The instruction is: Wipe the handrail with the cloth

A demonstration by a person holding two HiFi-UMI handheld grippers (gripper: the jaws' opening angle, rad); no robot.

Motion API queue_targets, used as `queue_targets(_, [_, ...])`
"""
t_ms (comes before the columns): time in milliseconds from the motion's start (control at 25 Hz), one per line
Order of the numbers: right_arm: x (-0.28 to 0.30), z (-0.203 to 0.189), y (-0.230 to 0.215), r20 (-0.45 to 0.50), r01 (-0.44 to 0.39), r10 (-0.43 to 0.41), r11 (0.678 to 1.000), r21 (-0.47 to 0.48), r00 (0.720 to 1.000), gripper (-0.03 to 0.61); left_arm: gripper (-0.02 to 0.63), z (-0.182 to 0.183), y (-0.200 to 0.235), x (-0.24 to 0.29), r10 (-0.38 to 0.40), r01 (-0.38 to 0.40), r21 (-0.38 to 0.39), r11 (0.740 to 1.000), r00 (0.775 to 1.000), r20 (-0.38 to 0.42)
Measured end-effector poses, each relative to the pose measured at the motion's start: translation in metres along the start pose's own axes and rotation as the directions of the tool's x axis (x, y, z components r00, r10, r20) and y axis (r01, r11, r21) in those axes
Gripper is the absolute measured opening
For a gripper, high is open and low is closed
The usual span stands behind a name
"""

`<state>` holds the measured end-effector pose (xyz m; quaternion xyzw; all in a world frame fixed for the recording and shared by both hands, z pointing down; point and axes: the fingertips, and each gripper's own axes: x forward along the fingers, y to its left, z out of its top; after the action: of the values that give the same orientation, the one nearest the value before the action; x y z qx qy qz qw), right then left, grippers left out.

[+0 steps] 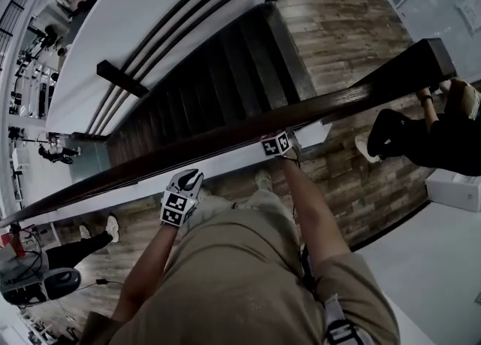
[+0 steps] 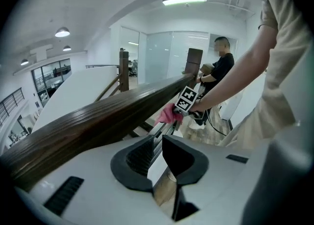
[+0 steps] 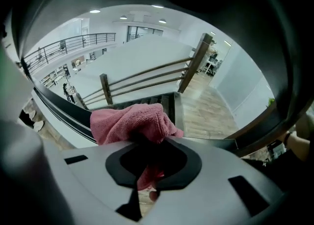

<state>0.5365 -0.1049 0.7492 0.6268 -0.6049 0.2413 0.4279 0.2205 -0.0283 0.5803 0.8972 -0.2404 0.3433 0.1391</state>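
**Cloth on the rail, wipe partway along**

Head view: the dark wooden handrail (image 1: 225, 137) runs slantwise from lower left to a post at upper right, above a stairwell; the right tool (image 1: 288, 143) sits against it about midway along the stretch in view; the left tool (image 1: 189, 180) hangs just beside the rail, lower left of the other; the cloth itself is hidden here under the right tool.

Left gripper view: the left tool (image 2: 158, 143) has its jaws slightly parted with nothing between them, so it is released and idle; beyond, the pink cloth (image 2: 167, 114) is bunched against the handrail (image 2: 98, 121) under the right tool (image 2: 182, 106); a person in black (image 2: 221, 67) stands by the far post.

Right gripper view: the right tool (image 3: 146, 145) is clenched on the cloth (image 3: 132, 121), which bulges out in front of the jaws; the handrail (image 3: 257, 131) shows only as a dark strip at the edge.

Judged from this, the wipe looks under way; rail lies to both sides of the cloth; no mark on the wood tells wiped from unwiped, so what is left cannot be told; the rail's lower end is cut off.
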Motion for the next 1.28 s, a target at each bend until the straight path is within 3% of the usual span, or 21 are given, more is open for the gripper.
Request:
queue_targets(200, [0.018, -0.037, -0.116, -0.006, 0.049, -0.049, 0.991, 0.127, 0.999, 0.048, 0.067, 0.040, -0.049, 0.061, 0.022, -0.022, -0.036, 0.999, 1.000, 0.000])
queue_targets(360, [0.019, -0.078, -0.204, -0.040, 0.128, -0.121, 0.933, 0.336, 0.992, 0.048, 0.067, 0.068, -0.082, 0.092, 0.020, -0.020, -0.031, 0.999, 1.000, 0.006])
queue_targets(440, [0.014, -0.086, -0.227, 0.017, 0.088, -0.104, 0.909, 0.408, 0.994, 0.048, 0.067, 0.078, -0.093, 0.100, 0.019, -0.018, -0.023, 1.000, 1.000, 0.007])
queue_targets(560, [-0.002, -0.076, -0.239, 0.160, -0.035, -0.042, 0.890, 0.454, 0.986, 0.048, 0.067, 0.088, -0.102, 0.104, 0.016, -0.016, -0.014, 1.000, 1.000, -0.001])
queue_targets(720, [-0.028, -0.061, -0.260, 0.308, -0.124, -0.035, 0.869, 0.480, 0.951, 0.048, 0.067, 0.096, -0.109, 0.105, 0.036, -0.036, 0.005, 0.999, 0.999, 0.015])
queue_targets(840, [-0.045, -0.037, -0.268, 0.391, -0.154, -0.037, 0.882, 0.445, 0.919, 0.048, 0.067, 0.102, -0.098, 0.108, 0.065, -0.065, -0.011, 0.998, 0.997, 0.033])
queue_targets(1000, [-0.059, -0.030, -0.271, 0.432, -0.186, -0.014, 0.890, 0.417, 0.902, 0.048, 0.067, 0.098, -0.099, 0.108, 0.086, -0.085, -0.037, 0.996, 0.995, 0.040])
queue_targets(1280, [-0.065, -0.043, -0.261, 0.428, -0.203, 0.037, 0.915, 0.348, 0.903, 0.048, 0.067, 0.078, -0.099, 0.097, 0.128, -0.124, -0.083, 0.989, 0.991, 0.039])
